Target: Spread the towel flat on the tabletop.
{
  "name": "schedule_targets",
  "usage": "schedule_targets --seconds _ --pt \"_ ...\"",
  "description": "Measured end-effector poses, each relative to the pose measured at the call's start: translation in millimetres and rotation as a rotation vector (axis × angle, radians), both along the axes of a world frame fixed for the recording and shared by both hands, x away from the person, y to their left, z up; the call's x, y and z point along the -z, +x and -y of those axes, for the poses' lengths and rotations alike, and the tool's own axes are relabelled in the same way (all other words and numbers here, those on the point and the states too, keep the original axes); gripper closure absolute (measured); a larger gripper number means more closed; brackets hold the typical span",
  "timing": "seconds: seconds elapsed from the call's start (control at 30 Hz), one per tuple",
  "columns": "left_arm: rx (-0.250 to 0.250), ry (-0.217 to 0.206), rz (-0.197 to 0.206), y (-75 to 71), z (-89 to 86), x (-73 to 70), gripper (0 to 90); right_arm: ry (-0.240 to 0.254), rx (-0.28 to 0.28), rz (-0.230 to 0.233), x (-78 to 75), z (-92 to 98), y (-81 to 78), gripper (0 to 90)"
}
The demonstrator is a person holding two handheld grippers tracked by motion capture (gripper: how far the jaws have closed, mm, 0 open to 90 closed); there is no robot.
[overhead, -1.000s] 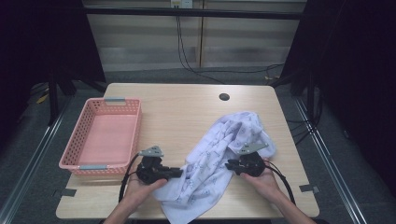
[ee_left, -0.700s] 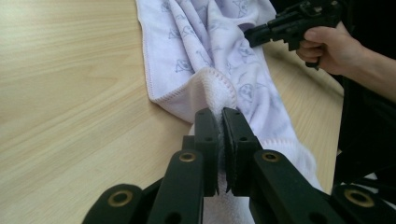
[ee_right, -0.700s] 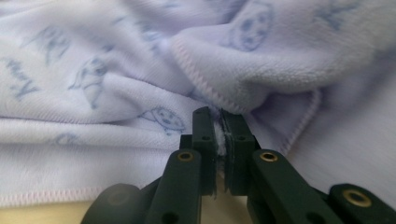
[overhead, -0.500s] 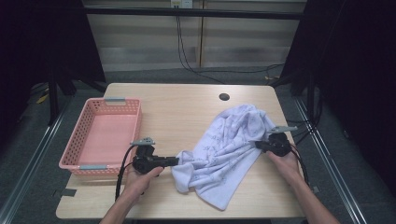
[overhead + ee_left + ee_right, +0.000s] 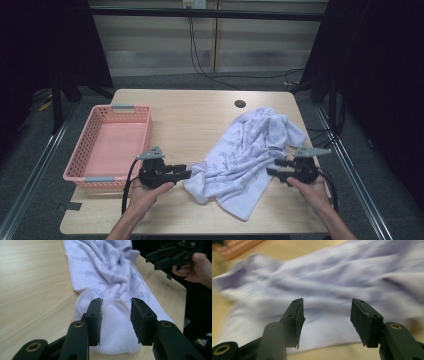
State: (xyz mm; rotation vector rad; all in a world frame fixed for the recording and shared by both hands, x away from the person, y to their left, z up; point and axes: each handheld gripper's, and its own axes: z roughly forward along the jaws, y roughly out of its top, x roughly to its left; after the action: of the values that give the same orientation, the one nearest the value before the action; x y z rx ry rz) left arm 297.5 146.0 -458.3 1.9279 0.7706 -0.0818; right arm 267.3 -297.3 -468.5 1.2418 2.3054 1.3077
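- Your right gripper [image 5: 276,171] had drawn back from the table's [image 5: 200,120] right edge; both grippers' jaws had just been opening.
- Your left gripper [image 5: 115,312] stood parted, unclamped, at the towel's [image 5: 250,150] near edge.

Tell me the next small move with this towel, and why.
Probably bring both grippers in on fresh towel corners. The left gripper and right gripper have just been opening and stand open, nothing pinched, while the towel lies crumpled on the table.

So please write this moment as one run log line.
towel: crumpled on table, released | left gripper: jaws just opened, at towel edge | right gripper: jaws just opened, beside towel | basket: empty
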Motion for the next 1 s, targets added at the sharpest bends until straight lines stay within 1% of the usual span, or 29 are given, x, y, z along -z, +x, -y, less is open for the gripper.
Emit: schedule_targets --seconds 0.07,0.1,0.13,0.17,0.23,0.27,0.3,0.33,0.37,0.4,0.43,0.47,0.5,0.53,0.57,0.6,0.63,0.67,0.7,0.73,0.77,0.8,0.83,0.87,0.9,0.93,1.0 --pt "0.028 0.026 -0.001 0.6 9.1 4.7 58.2 -0.007 -0.071 -0.030 6.4 -15.7 -19.7 44.0" --pt "0.038 0.050 -0.003 1.5 13.4 7.0 57.0 -0.009 -0.105 -0.053 10.6 -23.4 -27.7 44.3" --pt "0.041 0.062 -0.003 2.8 17.2 8.7 55.5 -0.024 -0.140 -0.071 14.2 -31.3 -33.6 44.5" --pt "0.051 0.061 -0.011 3.6 20.8 9.9 53.7 -0.045 -0.165 -0.077 16.9 -38.8 -37.8 44.2" --pt "0.071 0.069 -0.002 5.6 26.9 10.7 51.4 -0.039 -0.215 -0.094 20.5 -51.3 -41.6 45.1" --pt "0.081 0.065 -0.007 7.4 29.7 11.5 49.3 -0.040 -0.237 -0.107 22.6 -57.2 -41.9 45.2" --pt "0.067 0.074 -0.002 10.1 33.3 13.2 48.4 -0.053 -0.254 -0.108 24.7 -62.3 -41.8 44.5" --pt "0.072 0.084 -0.005 12.2 35.0 15.4 47.2 -0.065 -0.284 -0.108 28.0 -69.2 -41.3 43.5" --pt "0.082 0.090 -0.011 13.3 36.2 18.2 47.2 -0.075 -0.290 -0.108 30.2 -73.2 -41.5 42.4" --pt "0.081 0.118 -0.015 13.0 37.4 20.9 48.3 -0.085 -0.301 -0.093 31.3 -76.1 -41.7 41.3" --pt "0.085 0.146 -0.014 12.7 38.0 23.1 52.2 -0.087 -0.307 -0.090 31.3 -77.8 -42.1 40.7" --pt "0.094 0.173 -0.011 11.9 38.1 26.1 59.3 -0.087 -0.310 -0.088 31.6 -78.3 -42.4 39.6" --pt "0.083 0.184 -0.008 10.5 38.4 29.0 68.5 -0.091 -0.316 -0.079 32.0 -79.2 -43.6 38.3" --pt "0.085 0.196 -0.010 10.8 37.7 30.5 75.5 -0.097 -0.319 -0.070 32.3 -80.2 -45.1 36.6" --pt "0.080 0.189 -0.013 11.7 35.0 30.9 80.2 -0.098 -0.328 -0.070 32.7 -80.5 -46.0 36.4" --pt "0.062 0.175 -0.007 13.5 30.8 29.4 85.1 -0.099 -0.331 -0.068 32.6 -81.4 -47.5 36.4" --pt "0.041 0.156 -0.006 15.5 25.9 26.3 86.8 -0.103 -0.337 -0.066 32.5 -82.0 -49.2 36.5" --pt "0.014 0.129 0.004 16.5 20.2 22.1 87.4 -0.109 -0.350 -0.059 32.6 -82.4 -51.0 36.6" --pt "-0.003 0.099 0.009 17.8 13.5 17.3 87.7 -0.116 -0.350 -0.049 33.0 -83.1 -53.2 36.6" --pt "-0.023 0.057 0.009 19.0 6.7 12.7 87.8 -0.132 -0.358 -0.030 33.3 -84.3 -55.7 36.6" --pt "-0.046 0.026 0.018 19.8 -0.1 8.2 87.8 -0.157 -0.362 -0.005 33.6 -85.6 -58.3 36.9" --pt "-0.068 0.008 0.030 20.4 -5.8 4.3 87.9 -0.176 -0.362 0.013 33.8 -87.1 -60.4 37.0" --pt "-0.079 -0.002 0.041 21.0 -11.2 1.1 87.9 -0.192 -0.365 0.029 34.0 -88.2 -61.6 37.2" --pt "-0.099 -0.022 0.041 20.9 -16.1 -1.3 87.8 -0.202 -0.363 0.040 34.3 -89.0 -63.0 37.3" --pt "-0.117 -0.048 0.038 21.3 -20.6 -2.5 87.8 -0.206 -0.360 0.041 34.2 -89.2 -63.4 37.5" --pt "-0.123 -0.064 0.033 21.7 -24.8 -3.4 87.8 -0.204 -0.362 0.040 34.1 -88.9 -63.0 40.2" --pt "-0.141 -0.084 0.033 21.9 -30.7 -4.8 87.7 -0.206 -0.332 0.035 32.8 -87.0 -60.9 53.2"
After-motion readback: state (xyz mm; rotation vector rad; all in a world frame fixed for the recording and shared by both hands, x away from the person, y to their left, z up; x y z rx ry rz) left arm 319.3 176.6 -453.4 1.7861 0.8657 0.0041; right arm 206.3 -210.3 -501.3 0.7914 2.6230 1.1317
